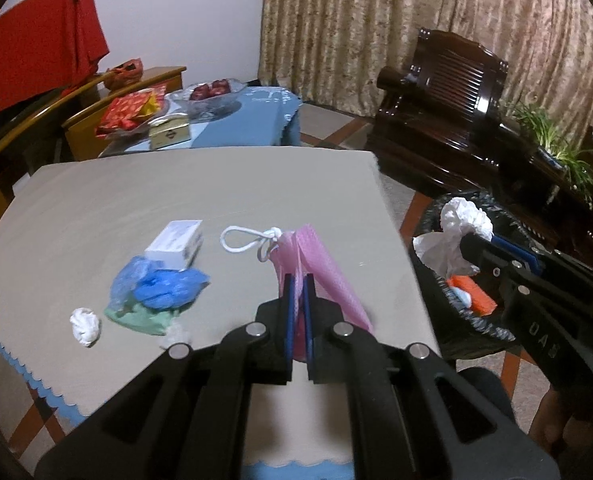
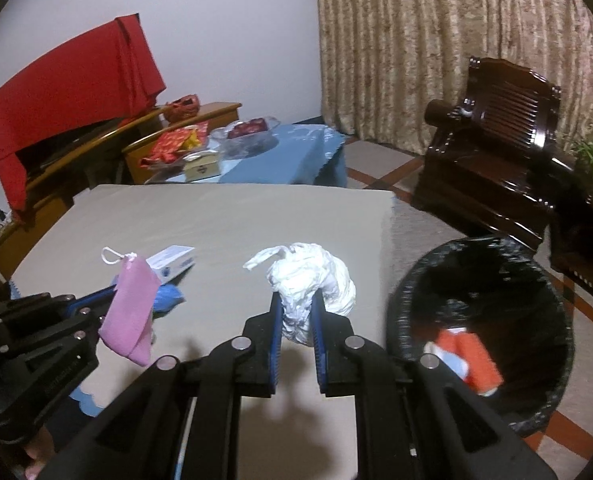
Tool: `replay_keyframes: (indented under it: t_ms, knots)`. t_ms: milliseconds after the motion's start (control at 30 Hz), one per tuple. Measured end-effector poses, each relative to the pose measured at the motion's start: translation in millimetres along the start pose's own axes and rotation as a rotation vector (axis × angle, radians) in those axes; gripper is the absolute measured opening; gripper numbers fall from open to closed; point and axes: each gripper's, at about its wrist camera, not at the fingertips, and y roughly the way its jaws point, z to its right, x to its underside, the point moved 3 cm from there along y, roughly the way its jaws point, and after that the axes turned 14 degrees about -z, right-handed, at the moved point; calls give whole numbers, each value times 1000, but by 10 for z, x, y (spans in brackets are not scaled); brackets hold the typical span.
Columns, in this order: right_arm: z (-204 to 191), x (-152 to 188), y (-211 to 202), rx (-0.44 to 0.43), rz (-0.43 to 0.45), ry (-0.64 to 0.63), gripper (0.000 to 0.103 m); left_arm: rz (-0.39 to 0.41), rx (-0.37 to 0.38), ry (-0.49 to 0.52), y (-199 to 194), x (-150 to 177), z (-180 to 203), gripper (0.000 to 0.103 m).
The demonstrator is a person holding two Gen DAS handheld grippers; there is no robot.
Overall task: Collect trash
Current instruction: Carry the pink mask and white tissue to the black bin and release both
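On the beige worktop (image 1: 200, 184), taking the small white box (image 1: 175, 243) as the mark, one crumpled white paper ball (image 1: 85, 326) lies well to its lower left, and one heap of blue plastic (image 1: 164, 286) on a green scrap (image 1: 144, 320) touches the box's near side. Just right of the box, the left tongs (image 1: 298, 280) are clamped narrow on one pink mesh pouch (image 1: 316, 272), lifted off the worktop, its white drawstring loop (image 1: 244, 240) pointing toward the box. Further right of the box, past the worktop's edge, the right tongs (image 2: 296, 304) pinch one crumpled white plastic bag (image 2: 312, 280), the blue pads pressed into it. Beyond them, on the floor, stands one bin lined with a black bag (image 2: 400, 300), holding an orange-red packet (image 2: 472, 360) with a bit of white and blue beside it. Nothing lies between the white bag and the bin's mouth. Behind the box are a blue-clothed table (image 1: 252, 120) and one dark wooden armchair (image 1: 448, 104).
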Motion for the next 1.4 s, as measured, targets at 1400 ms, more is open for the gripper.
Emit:
replay_keyframes:
  t_ms: [1400]
  knots:
    - [2673, 130, 378, 167, -90, 195, 14, -124, 119, 189, 1212, -448, 2521, 4]
